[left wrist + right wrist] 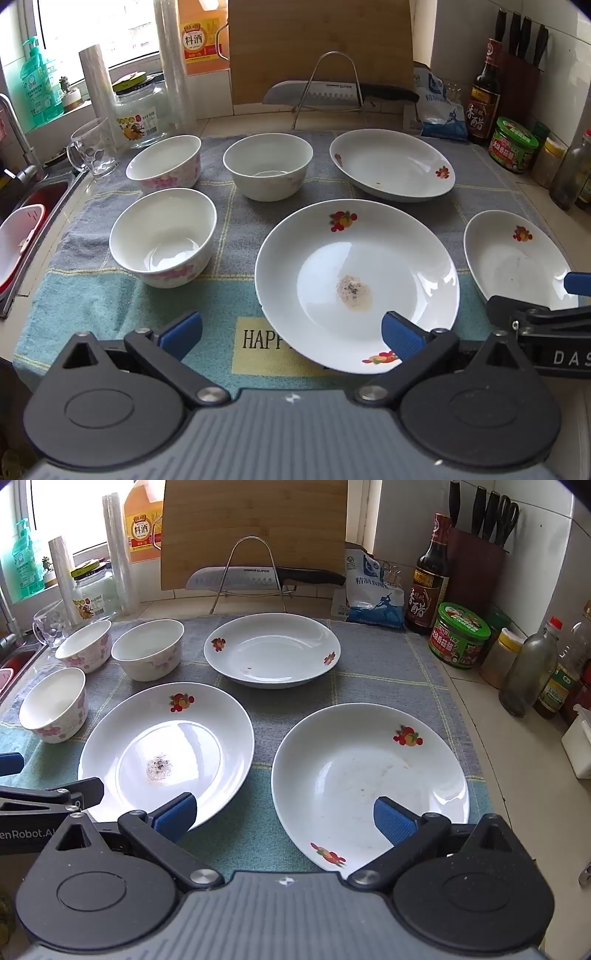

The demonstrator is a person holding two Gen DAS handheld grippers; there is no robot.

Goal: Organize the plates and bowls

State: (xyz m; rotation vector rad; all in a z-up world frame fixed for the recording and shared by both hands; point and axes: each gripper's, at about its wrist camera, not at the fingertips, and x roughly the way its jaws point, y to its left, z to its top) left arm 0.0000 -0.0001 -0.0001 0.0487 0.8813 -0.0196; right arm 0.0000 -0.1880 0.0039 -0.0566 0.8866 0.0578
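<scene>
While you hold both grippers tilted down over the counter, this is how things stand:

Left gripper (291, 334): your fingers are spread wide and hold nothing; the right-hand blue pad (400, 338) sits above the near rim of the soiled plate, the other pad over the cloth.

Right gripper (284, 818): your fingers are spread wide here too, with nothing between them; one pad hangs over the near edge of the soiled plate, the other over the near right plate.

Soiled plate (356, 284): it lies flat on the cloth, nearest your left gripper, with a greyish smear of residue (353, 291) in its middle and fruit prints on the rim.

Near right plate (369, 779): it lies flat just beside the soiled plate, apart from it, with faint marks in its well.

Far plate (272, 650): it sits behind the other two, near the wire rack, apart from both.

Bowls: you have three white bowls with pink flowers, all upright on the left of the cloth; the front bowl (162, 236) stands alone, the back left bowl (163, 162) and back middle bowl (268, 166) stand near each other.

Cloth (122, 302): a grey and teal checked towel lies under every plate and bowl.

Wire rack (251, 576): it stands behind the cloth with a knife (258, 576) laid across it, in front of a wooden cutting board (255, 528).

Glass mug (94, 151): it stands off the cloth, beside the back left bowl.
</scene>
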